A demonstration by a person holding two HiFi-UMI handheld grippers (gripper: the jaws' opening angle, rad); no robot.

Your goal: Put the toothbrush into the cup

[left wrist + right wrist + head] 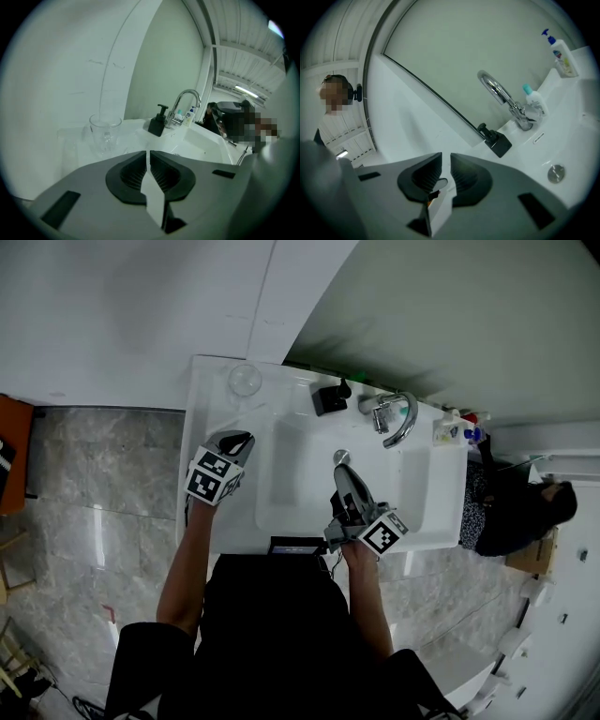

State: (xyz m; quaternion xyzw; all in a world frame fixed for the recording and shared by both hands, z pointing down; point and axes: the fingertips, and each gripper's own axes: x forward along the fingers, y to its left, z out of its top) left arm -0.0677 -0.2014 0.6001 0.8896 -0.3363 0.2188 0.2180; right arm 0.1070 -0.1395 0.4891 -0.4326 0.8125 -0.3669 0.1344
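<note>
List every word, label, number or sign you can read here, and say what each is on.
Nothing here can be read.
Pump bottle beside the faucet: coloured label, print too small and blurred.
Teal-capped bottle: no legible print.
Marker cubes: black-and-white square patterns, no letters.
Dark device on the front rim of the sink: nothing legible.

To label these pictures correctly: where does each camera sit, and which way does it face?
Head view: on the person's head, looking steeply down at the white sink; both forearms, left gripper and right gripper show.
Left gripper view: on the left gripper, facing the clear glass cup; only its jaws show.
Right gripper view: on the right gripper, facing the mirror; only its jaws show.
Shared: all three show the black square soap dispenser and curved chrome tap.
</note>
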